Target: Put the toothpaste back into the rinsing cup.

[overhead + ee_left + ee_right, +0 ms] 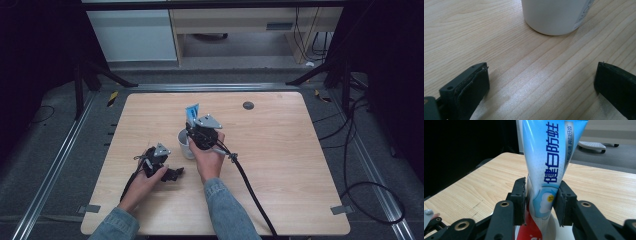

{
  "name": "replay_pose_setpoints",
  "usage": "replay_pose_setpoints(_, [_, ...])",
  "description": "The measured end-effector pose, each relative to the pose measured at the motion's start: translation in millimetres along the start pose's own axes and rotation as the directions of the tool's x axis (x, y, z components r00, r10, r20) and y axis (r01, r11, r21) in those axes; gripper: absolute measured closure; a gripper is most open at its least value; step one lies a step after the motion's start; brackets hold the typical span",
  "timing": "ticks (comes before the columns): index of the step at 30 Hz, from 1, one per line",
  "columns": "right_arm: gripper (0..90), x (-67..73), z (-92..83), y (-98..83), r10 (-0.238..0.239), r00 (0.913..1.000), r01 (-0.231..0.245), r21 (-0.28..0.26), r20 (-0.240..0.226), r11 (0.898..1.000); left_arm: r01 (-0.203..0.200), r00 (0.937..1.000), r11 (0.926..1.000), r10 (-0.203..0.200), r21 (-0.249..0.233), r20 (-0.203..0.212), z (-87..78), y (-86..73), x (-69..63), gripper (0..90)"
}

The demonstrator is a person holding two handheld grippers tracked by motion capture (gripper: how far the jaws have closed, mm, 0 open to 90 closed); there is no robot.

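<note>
Two black jaws of the right gripper (540,203) flanking the lower part of a blue-and-white toothpaste tube (549,165), pads at or just off its sides, contact too close to tell; tube upright, foot down inside the white cup (185,144) directly below, crimped end poking up beyond the gripper (202,131) in the high view. Left gripper (541,82) low over the wooden table (280,165), jaws wide apart on bare wood, same cup (554,15) just ahead, untouched, left of the right hand (210,161).
</note>
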State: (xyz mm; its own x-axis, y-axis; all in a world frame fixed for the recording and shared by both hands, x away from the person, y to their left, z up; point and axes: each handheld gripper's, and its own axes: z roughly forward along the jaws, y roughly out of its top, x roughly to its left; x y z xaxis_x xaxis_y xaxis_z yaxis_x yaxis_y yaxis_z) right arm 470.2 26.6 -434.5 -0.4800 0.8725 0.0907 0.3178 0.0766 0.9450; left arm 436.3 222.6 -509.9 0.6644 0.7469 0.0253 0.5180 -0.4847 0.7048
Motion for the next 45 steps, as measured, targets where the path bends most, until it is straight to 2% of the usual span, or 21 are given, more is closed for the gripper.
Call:
replay_pose_setpoints(32, [54.7,-3.5,-0.6,0.0,0.019,0.9997,-0.019,0.014,0.013,1.0,0.0,1.0,1.0,0.0,-0.002,0.002,0.1,0.0,0.2,0.0])
replay_pose_setpoints(45, [51.8,-5.3,-1.9,1.0,0.012,0.9998,-0.012,0.017,0.017,1.0,0.0,1.0,1.0,0.0,-0.002,0.003,0.2,0.0,0.2,0.0])
